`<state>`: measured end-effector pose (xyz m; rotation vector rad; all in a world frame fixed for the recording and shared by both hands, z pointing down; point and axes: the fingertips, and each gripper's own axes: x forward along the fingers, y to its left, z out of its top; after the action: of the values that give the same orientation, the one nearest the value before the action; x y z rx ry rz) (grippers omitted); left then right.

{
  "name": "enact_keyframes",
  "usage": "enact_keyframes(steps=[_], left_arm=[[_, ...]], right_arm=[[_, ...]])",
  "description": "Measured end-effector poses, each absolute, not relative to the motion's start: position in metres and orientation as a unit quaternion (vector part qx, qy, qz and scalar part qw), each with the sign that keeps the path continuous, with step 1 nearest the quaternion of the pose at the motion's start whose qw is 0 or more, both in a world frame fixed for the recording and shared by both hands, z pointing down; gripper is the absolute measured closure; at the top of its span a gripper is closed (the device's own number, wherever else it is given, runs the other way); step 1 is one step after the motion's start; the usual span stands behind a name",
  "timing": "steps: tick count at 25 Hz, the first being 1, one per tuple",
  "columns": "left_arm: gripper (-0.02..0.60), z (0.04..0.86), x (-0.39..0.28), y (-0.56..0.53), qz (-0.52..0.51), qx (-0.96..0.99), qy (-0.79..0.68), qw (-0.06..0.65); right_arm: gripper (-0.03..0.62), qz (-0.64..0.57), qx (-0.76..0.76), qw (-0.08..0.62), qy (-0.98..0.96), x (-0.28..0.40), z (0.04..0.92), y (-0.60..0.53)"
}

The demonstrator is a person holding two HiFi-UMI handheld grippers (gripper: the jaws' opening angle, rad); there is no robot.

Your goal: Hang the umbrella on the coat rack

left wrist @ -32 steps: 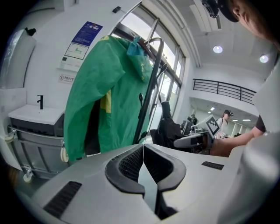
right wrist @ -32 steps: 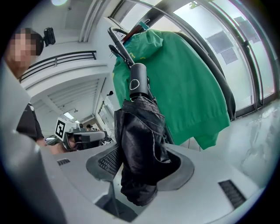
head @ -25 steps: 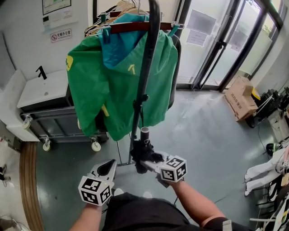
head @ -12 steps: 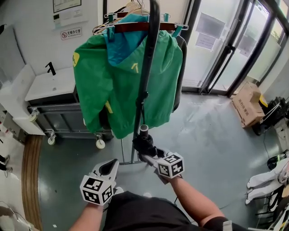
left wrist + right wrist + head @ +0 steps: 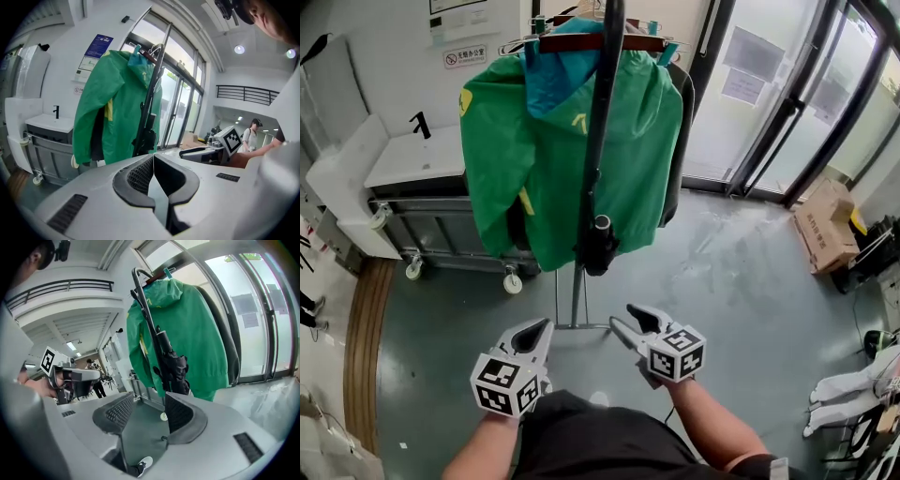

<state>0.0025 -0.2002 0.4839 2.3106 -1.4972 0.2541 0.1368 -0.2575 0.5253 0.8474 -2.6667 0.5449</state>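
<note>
The umbrella [image 5: 598, 246] is hanging on the coat rack [image 5: 578, 298]. Its long black shaft is running down from the rack's top rail, and its bundled black lower end is dangling free above the rack's foot. It is lying against the front of a green jacket [image 5: 534, 150], which is hanging from a wooden hanger [image 5: 595, 42] on the same rail. In the right claw view its curved handle is hooking over the top of the rack.

Neither claw is touching it. Both are hovering on the person's side of the rack, lower than the umbrella's end and well apart from it. The left claw [image 5: 541, 328] is sitting to the left of the rack's foot with its jaws pressed together and nothing in them. The right claw [image 5: 625, 319] is sitting to the right of the rack's foot. Its jaws are standing spread, having just been easing slightly narrower, and only floor is showing between them.

Left of the rack a white washbasin [image 5: 412, 159] is resting on a grey wheeled cabinet. Right of the rack, glass doors [image 5: 769, 84] are letting in daylight, and a cardboard box [image 5: 825, 225] is lying on the floor near them.
</note>
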Motion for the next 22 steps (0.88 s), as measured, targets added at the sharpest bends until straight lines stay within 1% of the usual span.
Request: enact_keyframes(steps=[2,6,10,15,22], left_arm=[[0.566,0.483,0.010,-0.195,0.091,0.820,-0.534,0.184],[0.566,0.480,0.019,-0.180,0.088,0.816,-0.543,0.178],[0.566,0.477,0.023,-0.172,0.086,0.815,-0.548,0.170],[0.566,0.470,0.021,-0.169,0.085,0.816,-0.547,0.163],[0.566,0.455,0.007,-0.170,0.083,0.832,-0.529,0.147]], right_arm=[[0.392,0.179,0.290,0.133,-0.931,0.144,0.517,-0.250],[0.456,0.178,0.267,0.099,-0.942,0.151,0.502,-0.230],[0.580,0.152,0.247,0.085,-0.953,0.153,0.489,-0.214],[0.583,0.130,0.240,0.080,-0.959,0.155,0.474,-0.195],[0.583,0.125,0.274,0.078,-0.950,0.152,0.463,-0.187]])
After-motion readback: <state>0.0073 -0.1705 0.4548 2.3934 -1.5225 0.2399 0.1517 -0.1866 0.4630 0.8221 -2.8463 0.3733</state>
